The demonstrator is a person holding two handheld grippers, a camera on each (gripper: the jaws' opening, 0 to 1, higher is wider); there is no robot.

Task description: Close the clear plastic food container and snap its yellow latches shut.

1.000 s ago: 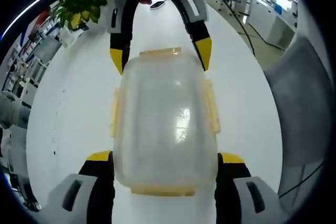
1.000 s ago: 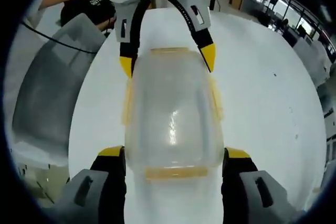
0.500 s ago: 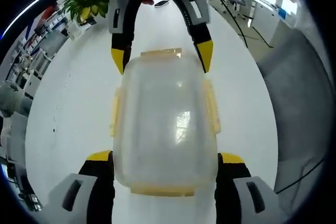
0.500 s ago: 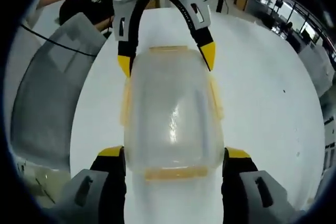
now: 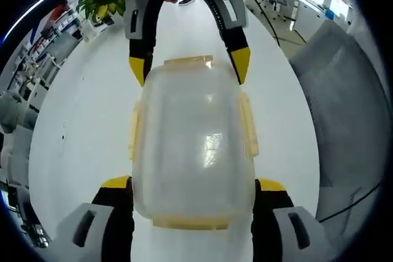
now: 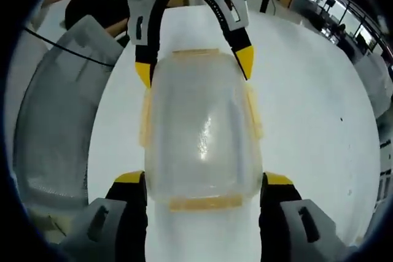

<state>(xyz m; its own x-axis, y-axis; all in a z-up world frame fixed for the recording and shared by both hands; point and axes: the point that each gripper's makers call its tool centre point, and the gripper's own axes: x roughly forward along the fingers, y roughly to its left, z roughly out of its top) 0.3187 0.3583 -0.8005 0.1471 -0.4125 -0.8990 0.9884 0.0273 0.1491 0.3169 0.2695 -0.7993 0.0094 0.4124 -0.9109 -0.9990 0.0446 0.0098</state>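
Container: clear plastic food container [image 5: 193, 151] lies lid-on on the white worktop [image 5: 80, 133], yellow latches [image 5: 247, 124] along its edges.
Left gripper [image 5: 191, 191]: your jaws straddle the container's near end, one at each side wall, clenched on it.
Right gripper [image 6: 195, 189]: jaws grasp the container's opposite end likewise.
Room: bare worktop on both sides of the container; a grey mesh chair [image 5: 350, 108] beyond the worktop edge.
Unclear: whether each latch is snapped down.

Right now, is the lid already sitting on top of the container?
Yes, in the left gripper view the lid covers the clear container, with yellow latches along its edges.
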